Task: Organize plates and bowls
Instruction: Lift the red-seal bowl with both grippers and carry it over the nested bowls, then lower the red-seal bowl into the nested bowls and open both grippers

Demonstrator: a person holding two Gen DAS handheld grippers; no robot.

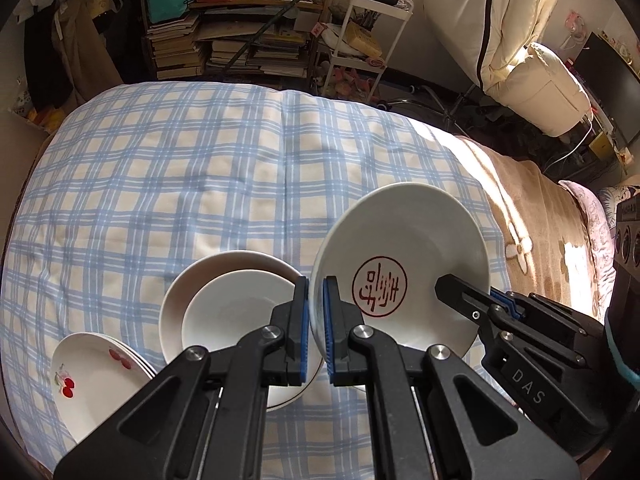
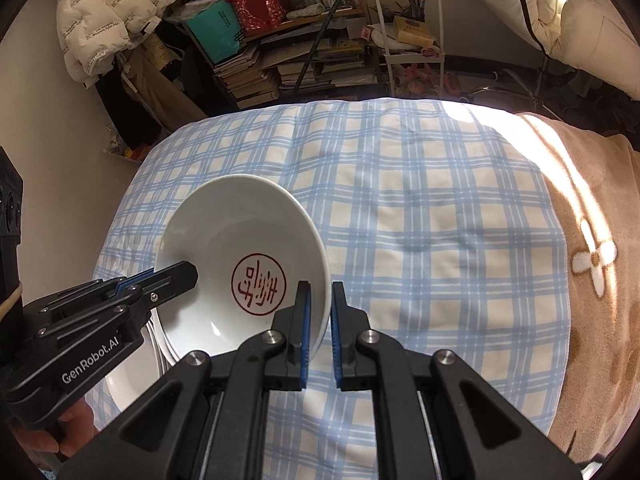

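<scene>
Stamped bowl: white glazed ceramic, round, deep, smooth; red circular seal mark at the centre of its well; held tilted above the bed, raised off the cloth, between the two grippers.
Left gripper: black jointed links, blue ribbed pads; narrow, pinching the bowl's left rim, one pad inside the wall and one outside.
Right gripper: same black and blue build; straddles the bowl's right rim, inner pad against the wall, a thin gap at the outer pad; cannot tell whether it truly clamps.
Nested bowls: two plain white round ones, the smaller sitting inside the wider; glossy; resting on the bed just left of the stamped bowl, partly behind the left gripper.
Cherry plates: small stack of shallow white plates, red cherry prints on the top one; at the near left edge of the bed, just beside the nested bowls.
Bed cover: soft cotton, blue and cream check, slightly rumpled, a seam down the middle.
Blanket: tan, fleecy, white flower motif; along the right side of the bed, sunlit.
Bookshelf: beyond the bed, stacked books lying flat.
Cart: white metal frame, tiered, beside the bookshelf.
</scene>
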